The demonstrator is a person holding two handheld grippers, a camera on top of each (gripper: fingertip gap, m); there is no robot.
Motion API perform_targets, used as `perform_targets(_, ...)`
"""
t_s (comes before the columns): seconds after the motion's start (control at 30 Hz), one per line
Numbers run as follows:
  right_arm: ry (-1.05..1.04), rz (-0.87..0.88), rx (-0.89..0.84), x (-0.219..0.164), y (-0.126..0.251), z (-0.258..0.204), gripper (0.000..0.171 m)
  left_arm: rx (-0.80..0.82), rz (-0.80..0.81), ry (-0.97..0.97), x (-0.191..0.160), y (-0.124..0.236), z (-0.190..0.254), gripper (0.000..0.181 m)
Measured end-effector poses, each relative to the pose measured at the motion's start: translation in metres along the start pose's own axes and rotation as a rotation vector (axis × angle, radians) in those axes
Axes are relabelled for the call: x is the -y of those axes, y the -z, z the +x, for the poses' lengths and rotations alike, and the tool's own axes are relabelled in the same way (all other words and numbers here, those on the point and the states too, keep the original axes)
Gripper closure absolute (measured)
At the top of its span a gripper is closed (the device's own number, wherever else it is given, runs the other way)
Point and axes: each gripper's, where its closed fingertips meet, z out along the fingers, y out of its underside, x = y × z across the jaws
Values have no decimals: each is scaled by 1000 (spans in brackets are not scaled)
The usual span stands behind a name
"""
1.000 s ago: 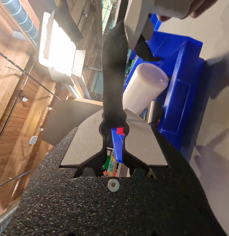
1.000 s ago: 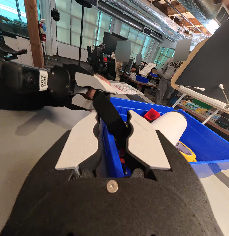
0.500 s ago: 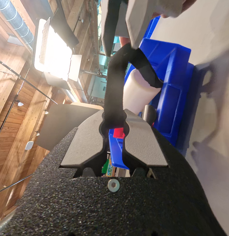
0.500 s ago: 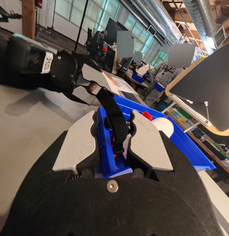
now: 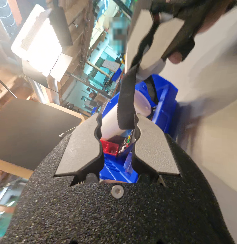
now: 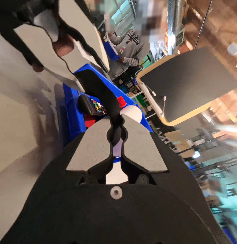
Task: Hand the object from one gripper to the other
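A black strap hangs over a blue bin. In the left wrist view my left gripper is open, and the strap's free end lies loose between its fingertips, close to the right finger. The right gripper comes in from the upper right and pinches the strap's upper part. In the right wrist view my right gripper is shut on the strap. There the left gripper shows at the upper left with its jaws apart around the strap's far end.
The blue bin stands on a grey table and holds a white roll, a black remote with coloured buttons and a small red box. A black board on a stand is beyond; a person in a grey hoodie stands farther back. Some 6 cm of space lies between my two pairs of fingers.
My left gripper has opened and let go of the strap. My right gripper, open around the strap before, has shut on it. Both views have tilted and shifted.
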Motion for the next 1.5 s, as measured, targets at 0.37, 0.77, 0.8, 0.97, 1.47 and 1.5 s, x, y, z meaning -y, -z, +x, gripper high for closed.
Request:
perform_targets(0.37,-1032,89,179,-1,3,29,168,-181,145,672,10,4,-12,119)
perform_targets(0.77,-1496,35,937,48,9,-82,168,-584,224,843,49,9,50,142)
perform_targets(0.8,-1487,27,933,45,8,-82,168,-594,224,845,50,10,52,149)
perform_targets(0.97,-1426,-10,902,34,5,-83,162,-632,207,964,48,7,54,157)
perform_targets(1.47,-886,-49,643,4,-1,-78,146,-563,87,1376,12,-2,24,179)
perform_targets(1.5,-790,-36,601,3,-1,-74,147,-542,64,1381,8,-3,23,179)
